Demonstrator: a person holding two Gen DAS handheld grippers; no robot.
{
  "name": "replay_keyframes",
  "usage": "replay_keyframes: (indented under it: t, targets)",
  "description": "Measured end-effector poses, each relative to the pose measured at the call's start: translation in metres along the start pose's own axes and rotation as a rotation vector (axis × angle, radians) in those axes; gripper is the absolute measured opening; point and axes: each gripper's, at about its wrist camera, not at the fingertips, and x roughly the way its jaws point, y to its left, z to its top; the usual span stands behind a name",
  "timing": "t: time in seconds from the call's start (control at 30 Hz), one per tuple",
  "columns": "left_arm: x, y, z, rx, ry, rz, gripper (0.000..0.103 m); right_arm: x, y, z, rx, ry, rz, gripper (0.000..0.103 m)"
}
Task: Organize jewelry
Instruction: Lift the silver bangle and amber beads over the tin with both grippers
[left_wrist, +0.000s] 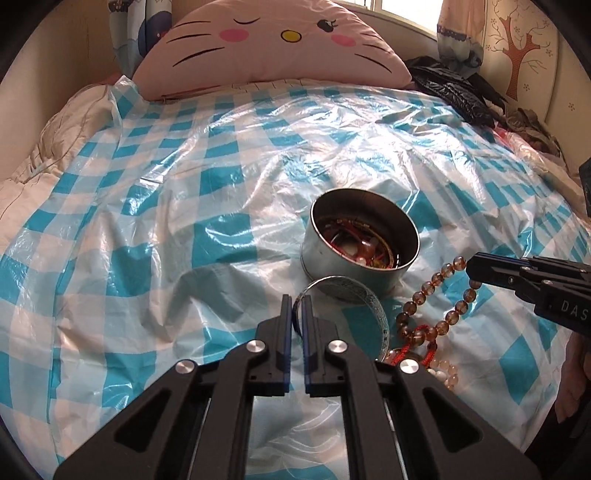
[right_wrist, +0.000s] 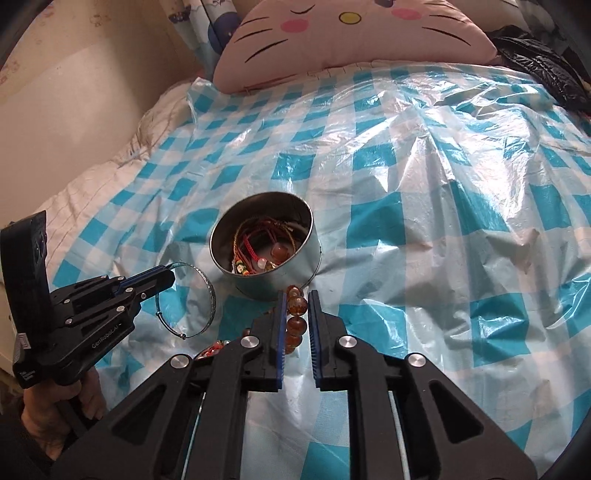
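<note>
A round metal tin (left_wrist: 364, 242) (right_wrist: 264, 245) with red cords and beads inside stands on the checked plastic sheet. My left gripper (left_wrist: 296, 304) (right_wrist: 166, 277) is shut on a silver bangle (left_wrist: 373, 310) (right_wrist: 201, 295) and holds it just in front of the tin. My right gripper (right_wrist: 297, 308) (left_wrist: 471, 267) is shut on an amber bead bracelet (right_wrist: 295, 314) (left_wrist: 437, 295), lifted right of the tin. More jewelry (left_wrist: 424, 354) with red cord and pale beads lies below the bracelet.
The blue-and-white checked plastic sheet (left_wrist: 184, 206) covers a bed. A pink cat-face pillow (left_wrist: 273, 44) lies at the head. Black clothing (left_wrist: 454, 88) is heaped at the far right. A wall runs along the left side (right_wrist: 74, 92).
</note>
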Motion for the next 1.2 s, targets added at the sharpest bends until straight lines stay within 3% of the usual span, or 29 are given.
replay_keyframes:
  t: [0.17, 0.6, 1.2]
  targets:
    - [-0.013, -0.004, 0.004, 0.008, -0.073, -0.026, 0.005, -0.018, 0.005, 0.005, -0.022, -0.089, 0.004, 0.011]
    - [-0.030, -0.009, 0.007, -0.010, -0.148, -0.055, 0.006, -0.043, 0.016, 0.008, -0.075, -0.230, 0.015, 0.011]
    - [-0.030, -0.021, 0.015, 0.006, -0.187, -0.059, 0.006, -0.051, 0.023, 0.013, -0.100, -0.296, 0.058, 0.011]
